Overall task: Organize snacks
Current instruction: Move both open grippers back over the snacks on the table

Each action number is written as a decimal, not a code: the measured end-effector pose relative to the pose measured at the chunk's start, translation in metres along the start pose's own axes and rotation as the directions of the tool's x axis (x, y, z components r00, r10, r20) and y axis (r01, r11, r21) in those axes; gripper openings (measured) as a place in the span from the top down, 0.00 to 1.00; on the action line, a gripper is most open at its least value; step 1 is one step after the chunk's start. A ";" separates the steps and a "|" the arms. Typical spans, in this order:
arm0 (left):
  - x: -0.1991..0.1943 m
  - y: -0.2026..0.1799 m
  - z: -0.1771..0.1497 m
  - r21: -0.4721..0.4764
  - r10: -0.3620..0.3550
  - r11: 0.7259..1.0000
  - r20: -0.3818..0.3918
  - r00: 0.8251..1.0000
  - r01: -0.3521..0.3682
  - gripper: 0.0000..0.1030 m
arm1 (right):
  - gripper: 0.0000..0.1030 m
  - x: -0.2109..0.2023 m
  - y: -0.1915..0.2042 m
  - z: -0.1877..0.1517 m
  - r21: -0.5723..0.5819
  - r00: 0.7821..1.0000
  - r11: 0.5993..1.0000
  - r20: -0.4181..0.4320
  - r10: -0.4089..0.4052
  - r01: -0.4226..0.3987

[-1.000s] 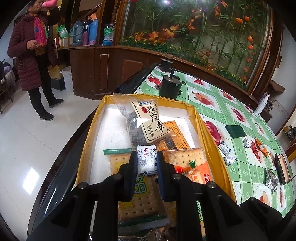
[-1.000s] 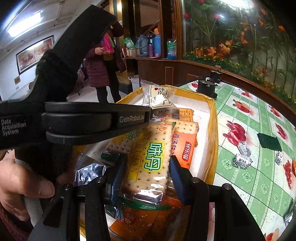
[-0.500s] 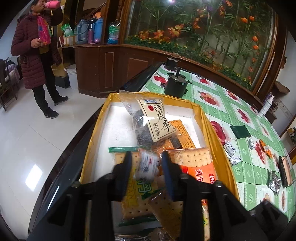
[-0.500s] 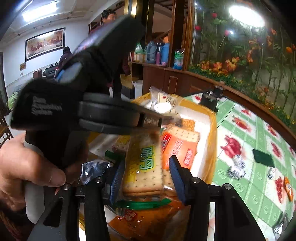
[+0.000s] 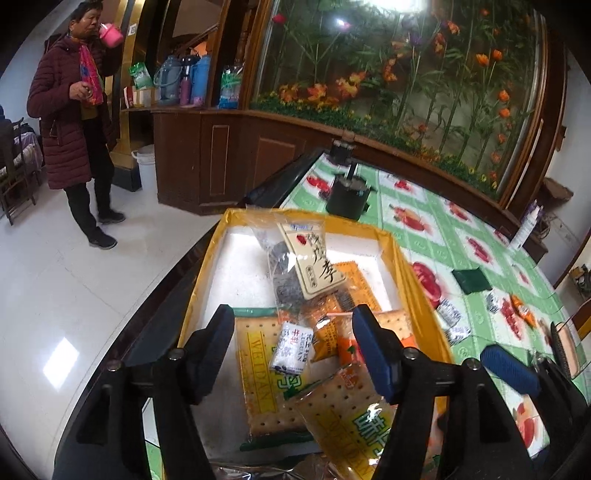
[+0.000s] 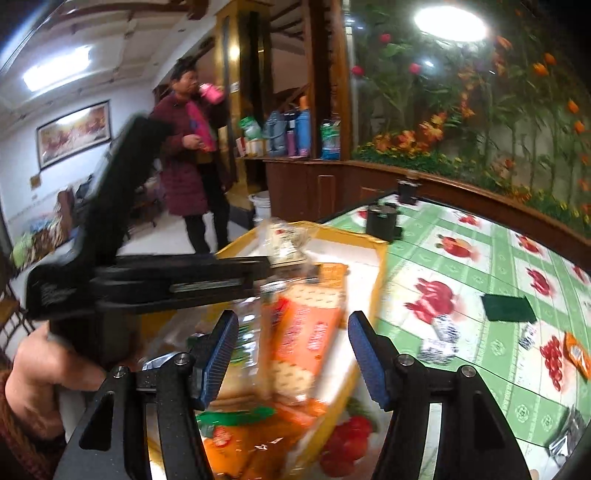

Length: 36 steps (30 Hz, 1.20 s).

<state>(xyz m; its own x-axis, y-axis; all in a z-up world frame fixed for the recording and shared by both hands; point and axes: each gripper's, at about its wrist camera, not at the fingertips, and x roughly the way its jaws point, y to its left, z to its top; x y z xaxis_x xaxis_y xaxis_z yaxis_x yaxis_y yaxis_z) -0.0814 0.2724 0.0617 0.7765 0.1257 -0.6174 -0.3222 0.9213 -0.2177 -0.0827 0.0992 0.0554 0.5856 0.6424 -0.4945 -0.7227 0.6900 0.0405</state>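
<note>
At the far left of the room, a person in a dark red coat (image 5: pixel 68 107) stood on the pale floor (image 5: pixel 55 295) drinking from a pink cup (image 5: pixel 112 35). Nearer, on the left edge of the worktop (image 5: pixel 424 229), lay a yellow-walled box (image 5: pixel 205 280) with the snacks piled in it. The left gripper (image 5: pixel 293 350) hung over the box's near end, its jaws opening and the pads clear of everything; a small white candy packet (image 5: pixel 291 350) lay loose between them on a yellow cracker pack (image 5: pixel 258 373). A second cracker pack (image 5: pixel 347 417) sat tilted at the near right of the pile, and a clear bag with a cream label (image 5: pixel 314 266) leaned at the far end. The right gripper (image 6: pixel 291 354) was also opening, with nothing pinched; an orange cracker pack (image 6: pixel 306 339), blurred, lay in the box below the gap. To the right, on the green fruit-print cloth, were small wrapped candies (image 5: pixel 448 314), a dark green square (image 5: pixel 471 280), and a black pot (image 5: pixel 347 199) farther off.
</note>
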 end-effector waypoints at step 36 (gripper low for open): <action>-0.246 0.274 -0.028 -0.579 0.439 0.784 0.261 0.860 -0.224 0.15 | 0.35 0.018 -0.099 -0.005 0.367 0.992 0.926 -0.113 -0.051 0.089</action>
<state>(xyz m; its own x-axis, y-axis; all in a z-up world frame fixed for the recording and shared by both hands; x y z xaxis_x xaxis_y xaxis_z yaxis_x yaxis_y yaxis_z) -0.3757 0.4836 0.1331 0.6678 0.6085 -0.4287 -0.7400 0.4810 -0.4700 -0.0023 0.0411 0.0378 0.5766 0.5645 -0.5906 -0.4819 0.8188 0.3120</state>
